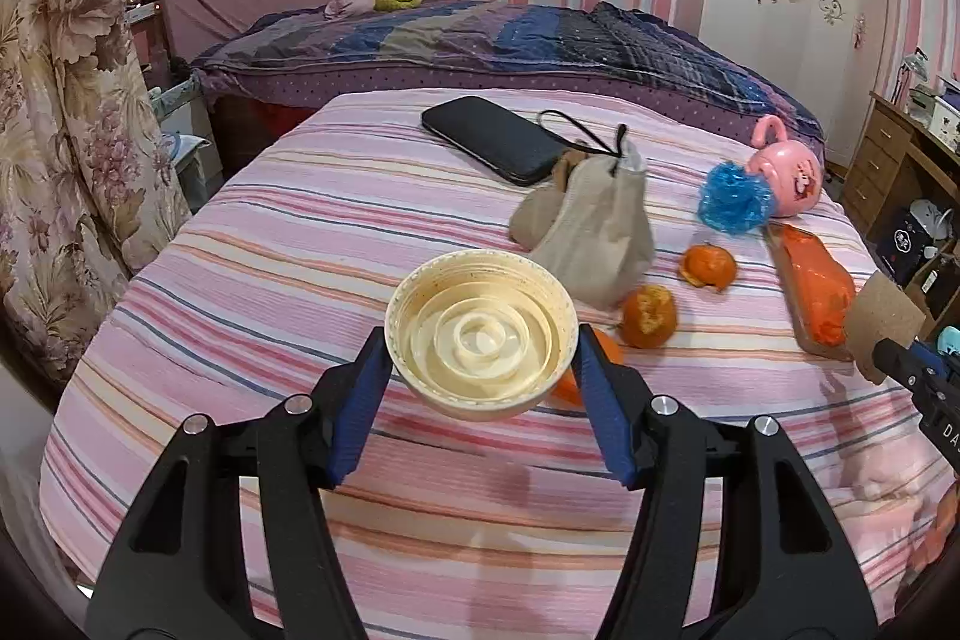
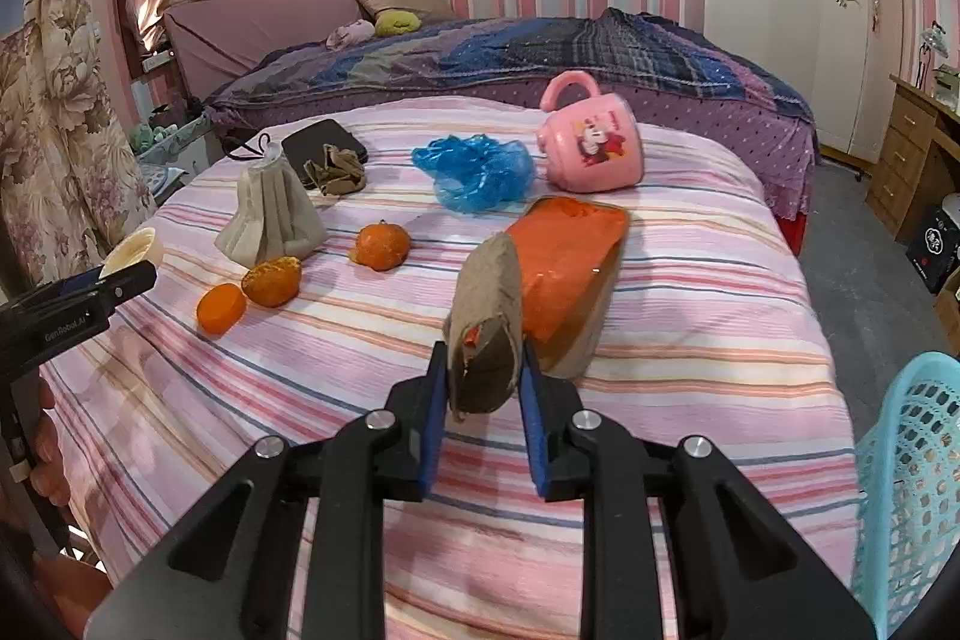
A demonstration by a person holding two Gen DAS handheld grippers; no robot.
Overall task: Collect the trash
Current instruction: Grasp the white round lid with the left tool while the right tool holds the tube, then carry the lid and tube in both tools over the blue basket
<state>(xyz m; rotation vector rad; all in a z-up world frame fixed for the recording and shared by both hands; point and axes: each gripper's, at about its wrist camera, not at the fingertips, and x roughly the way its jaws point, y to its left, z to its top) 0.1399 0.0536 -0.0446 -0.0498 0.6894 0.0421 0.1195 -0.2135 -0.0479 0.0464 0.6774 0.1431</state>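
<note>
Left gripper [image 1: 483,370]: we clamp the cream jar lid [image 1: 480,334] by its rim, hollow side up, lifted above the striped tablecloth [image 1: 300,232].
Right gripper [image 2: 485,394]: we pinch a flattened cardboard tube [image 2: 487,322], held upright so it clears the orange packet [image 2: 564,256].
Basket [image 2: 912,466]: at four o'clock of our right gripper, likely the drop point.
Remaining trash: orange peels [image 2: 270,280] at ten o'clock; blue plastic bag [image 2: 480,172] at twelve.

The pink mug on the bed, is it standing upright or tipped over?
Tipped over. The pink mug lies on its side on the striped bedspread, handle pointing up and the cartoon print facing the camera. Its contents cannot be seen.
</note>
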